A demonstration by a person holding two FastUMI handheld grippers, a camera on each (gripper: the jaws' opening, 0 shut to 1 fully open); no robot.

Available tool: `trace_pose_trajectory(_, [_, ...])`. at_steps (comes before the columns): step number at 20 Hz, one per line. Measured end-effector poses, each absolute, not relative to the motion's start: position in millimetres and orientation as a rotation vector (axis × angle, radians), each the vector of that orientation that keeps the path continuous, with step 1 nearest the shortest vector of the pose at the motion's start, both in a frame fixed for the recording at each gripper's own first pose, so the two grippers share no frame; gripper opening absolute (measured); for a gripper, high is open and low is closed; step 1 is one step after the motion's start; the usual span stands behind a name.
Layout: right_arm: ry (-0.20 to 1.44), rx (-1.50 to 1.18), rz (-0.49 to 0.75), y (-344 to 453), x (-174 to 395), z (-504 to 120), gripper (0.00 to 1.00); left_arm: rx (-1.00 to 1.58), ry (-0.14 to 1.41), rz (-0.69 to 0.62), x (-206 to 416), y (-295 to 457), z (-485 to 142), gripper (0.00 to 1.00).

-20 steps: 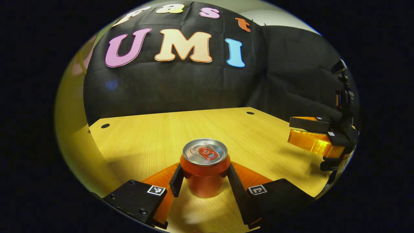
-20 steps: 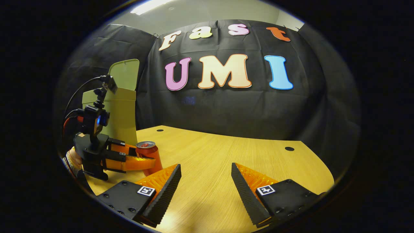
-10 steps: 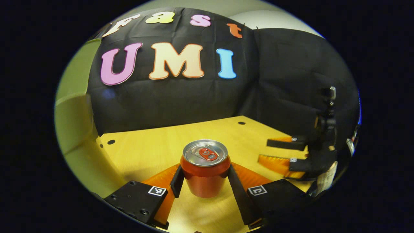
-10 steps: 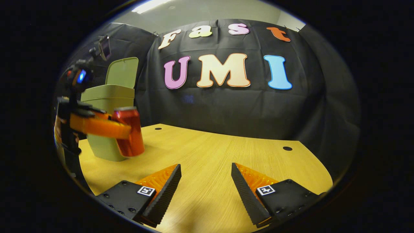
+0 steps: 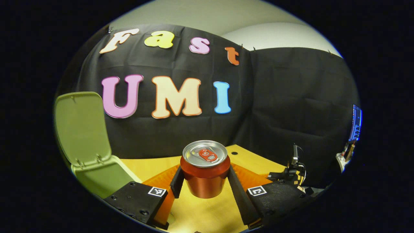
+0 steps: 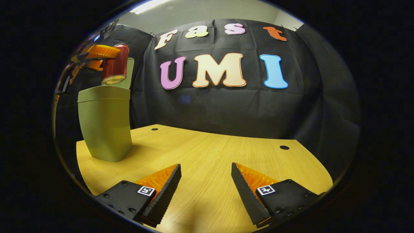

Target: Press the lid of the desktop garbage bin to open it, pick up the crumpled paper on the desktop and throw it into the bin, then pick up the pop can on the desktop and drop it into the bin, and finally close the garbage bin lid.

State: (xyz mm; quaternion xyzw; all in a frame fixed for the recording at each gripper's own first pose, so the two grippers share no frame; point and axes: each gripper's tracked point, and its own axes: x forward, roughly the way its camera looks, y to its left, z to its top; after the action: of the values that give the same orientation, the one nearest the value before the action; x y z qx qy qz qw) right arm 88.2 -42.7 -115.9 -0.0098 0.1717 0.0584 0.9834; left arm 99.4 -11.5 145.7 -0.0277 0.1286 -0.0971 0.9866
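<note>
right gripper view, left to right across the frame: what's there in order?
Left gripper holding the can above the bin → right gripper with its fingers apart over the table → hole in the tabletop.

The pop can (image 5: 205, 170) is red with a silver top and a red pull tab, upright and lifted clear of the tabletop (image 6: 207, 155). In the right gripper view it hangs just above the rim of the garbage bin (image 6: 105, 126). The bin is pale green, tall and tapered, standing on the tabletop with its lid (image 5: 81, 126) swung up and open.
</note>
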Motion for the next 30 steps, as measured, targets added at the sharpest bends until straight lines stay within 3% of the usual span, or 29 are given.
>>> trace_pose_trajectory(3, [0.309, 0.002, 0.112, -42.6, 91.1, -108.1, 0.98, -0.048, 0.231, -0.061, 97.5, 47.8, 172.2, 0.76])
trace_pose_trajectory(8, [0.295, 0.006, 0.126, -36.6, 93.4, -109.6, 0.98, -0.008, 0.305, 0.152, 84.7, 140.5, 151.9, 0.76])
trace_pose_trajectory(16, [0.294, 0.005, 0.127, -35.1, 92.5, -109.6, 0.98, -0.049, 0.432, 0.202, 70.7, 174.2, 110.6, 0.78])
trace_pose_trajectory(20, [0.296, 0.021, 0.124, -36.9, 92.9, -108.8, 0.98, -0.002, 0.379, 0.222, 75.1, 176.7, 140.0, 0.83])
trace_pose_trajectory(30, [0.271, 0.013, 0.140, -27.8, 90.7, -97.3, 0.98, 0.058, 0.187, 0.287, 106.0, 194.9, 255.0, 0.82])
